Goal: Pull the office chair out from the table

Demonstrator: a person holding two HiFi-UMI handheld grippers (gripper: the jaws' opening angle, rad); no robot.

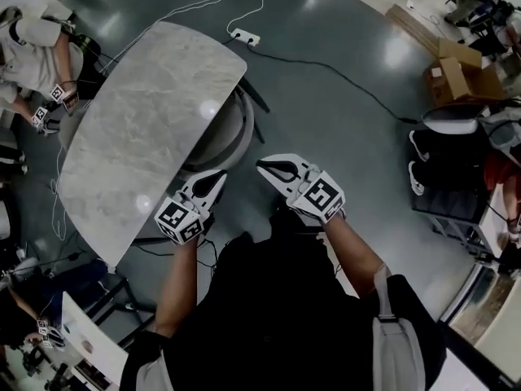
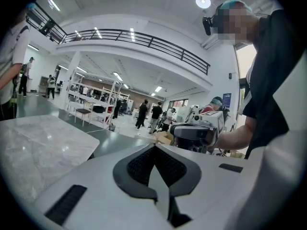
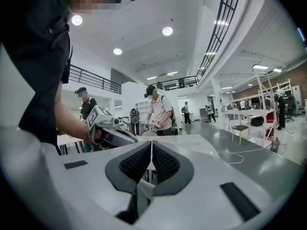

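Head view shows my left gripper (image 1: 216, 176) and right gripper (image 1: 264, 166) nearest. They are white with bumpy black pads, both pinched shut on nothing. Just past them the office chair (image 1: 238, 129), round, grey and smooth, sits tucked under the right edge of the pale stone table (image 1: 138, 129).

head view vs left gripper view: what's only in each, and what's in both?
Only the head view: the chair, tucked under the table top, and the power strip beyond it. Only the left gripper view: the balcony railing, ceiling lights and shelving. Both: the table top, the left tool with its jaws together on nothing, and the right tool.
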